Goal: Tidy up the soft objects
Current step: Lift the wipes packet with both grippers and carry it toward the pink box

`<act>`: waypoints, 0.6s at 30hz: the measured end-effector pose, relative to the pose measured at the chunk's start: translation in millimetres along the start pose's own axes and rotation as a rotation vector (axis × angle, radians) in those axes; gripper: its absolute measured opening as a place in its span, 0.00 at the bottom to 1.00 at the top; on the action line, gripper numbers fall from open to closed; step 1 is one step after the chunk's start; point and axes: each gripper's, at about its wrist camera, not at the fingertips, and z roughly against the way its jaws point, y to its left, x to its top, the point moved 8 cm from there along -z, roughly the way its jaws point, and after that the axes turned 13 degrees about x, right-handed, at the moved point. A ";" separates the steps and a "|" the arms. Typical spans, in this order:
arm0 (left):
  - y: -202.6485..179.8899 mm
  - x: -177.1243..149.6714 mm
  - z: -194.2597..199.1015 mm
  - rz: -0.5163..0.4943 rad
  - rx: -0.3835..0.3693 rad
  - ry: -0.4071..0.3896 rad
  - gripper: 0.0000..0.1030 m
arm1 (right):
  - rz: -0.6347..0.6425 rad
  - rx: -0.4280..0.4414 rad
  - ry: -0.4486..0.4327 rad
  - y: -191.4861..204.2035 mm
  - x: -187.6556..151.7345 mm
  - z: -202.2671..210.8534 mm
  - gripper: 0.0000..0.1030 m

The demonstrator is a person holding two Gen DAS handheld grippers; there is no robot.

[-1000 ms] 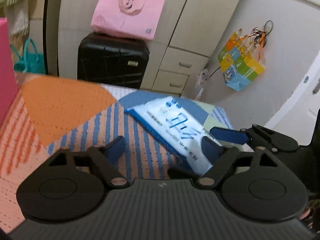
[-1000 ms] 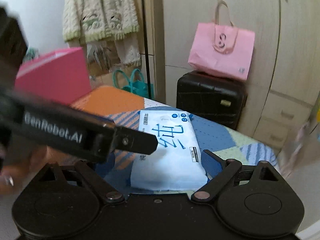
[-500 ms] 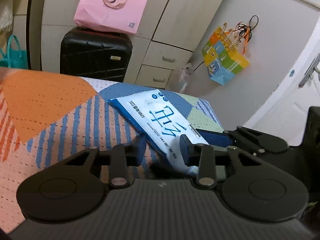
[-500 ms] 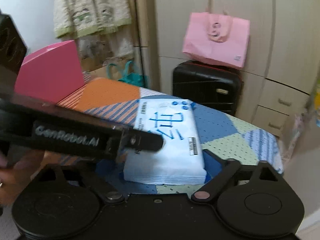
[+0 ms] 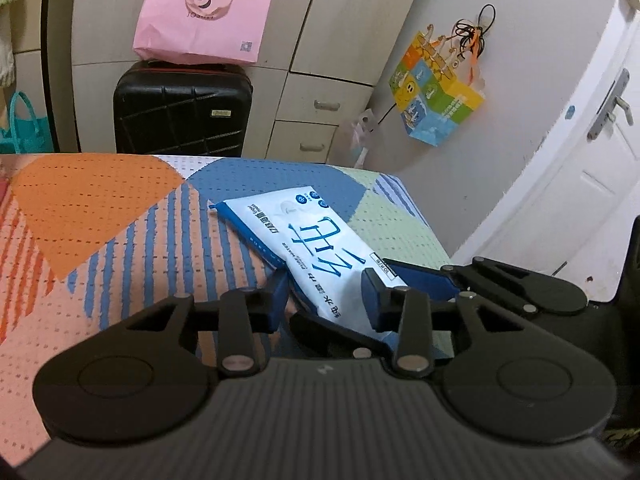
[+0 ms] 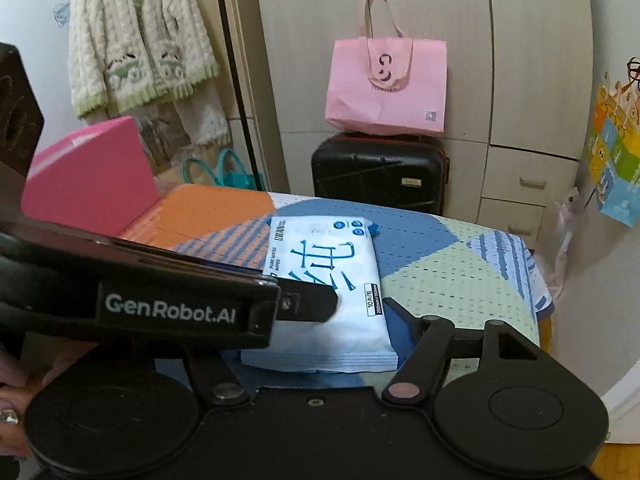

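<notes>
Both views sit just behind their own black fingers and look forward and downward, close over a patterned bed cover (image 5: 120, 216). The left wrist view faces a white door (image 5: 592, 184) side; the right wrist view faces a hanging cardigan (image 6: 140, 40) side. Both share the wipes pack (image 5: 320, 248), black suitcase (image 6: 380, 168), pink bag (image 5: 204, 12) and each other's gripper
</notes>
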 end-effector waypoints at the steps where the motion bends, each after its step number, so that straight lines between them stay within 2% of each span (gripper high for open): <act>1: 0.0 -1.7 2.6 0.002 0.000 0.000 0.36 | 0.000 0.003 -0.003 2.1 -0.9 1.9 0.71; 11: 4.9 -16.9 18.6 0.000 0.006 0.027 0.36 | -0.016 0.018 0.015 22.4 -13.7 9.6 0.69; 18: 15.1 -16.8 9.1 0.047 0.023 0.034 0.43 | 0.007 0.035 0.047 21.3 -17.1 4.8 0.76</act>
